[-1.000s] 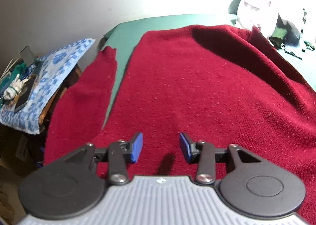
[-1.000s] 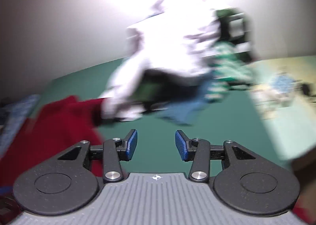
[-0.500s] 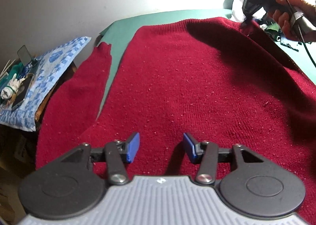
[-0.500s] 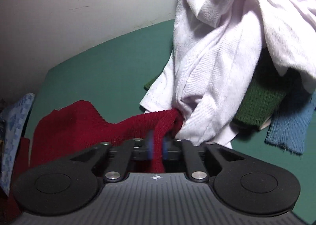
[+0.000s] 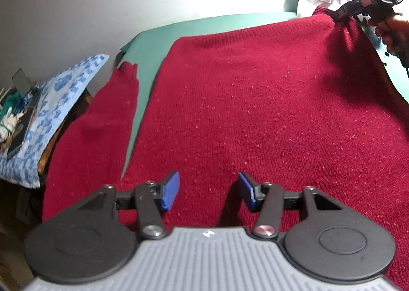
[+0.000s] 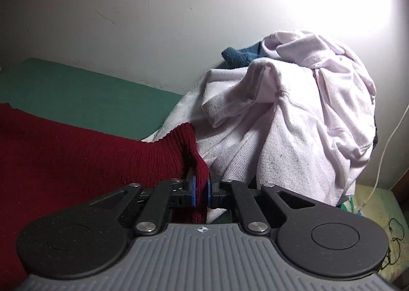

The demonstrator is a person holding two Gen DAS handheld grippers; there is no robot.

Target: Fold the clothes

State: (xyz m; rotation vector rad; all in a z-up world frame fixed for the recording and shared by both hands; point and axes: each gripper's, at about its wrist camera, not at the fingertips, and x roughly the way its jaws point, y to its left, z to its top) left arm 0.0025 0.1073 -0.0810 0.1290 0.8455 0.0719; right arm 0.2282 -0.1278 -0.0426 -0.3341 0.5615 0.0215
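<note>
- Here, one red sweater [image 5: 255, 112] lies spread on the green table [image 5: 204, 25]; its near hem is hidden under the left gripper [image 5: 208, 190], and its right side is cut off at the frame edge.
- Left gripper: blue pads apart over the sweater, gripping nothing.
- Right gripper [image 6: 201, 190]: fingers pinched on the sweater's ribbed far corner.
- Beyond that corner, a pile of clothes [image 6: 294, 122]: one white garment, one blue piece mostly hidden.

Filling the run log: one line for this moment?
right gripper: shut on red sweater cuff | left gripper: open above sweater
</note>
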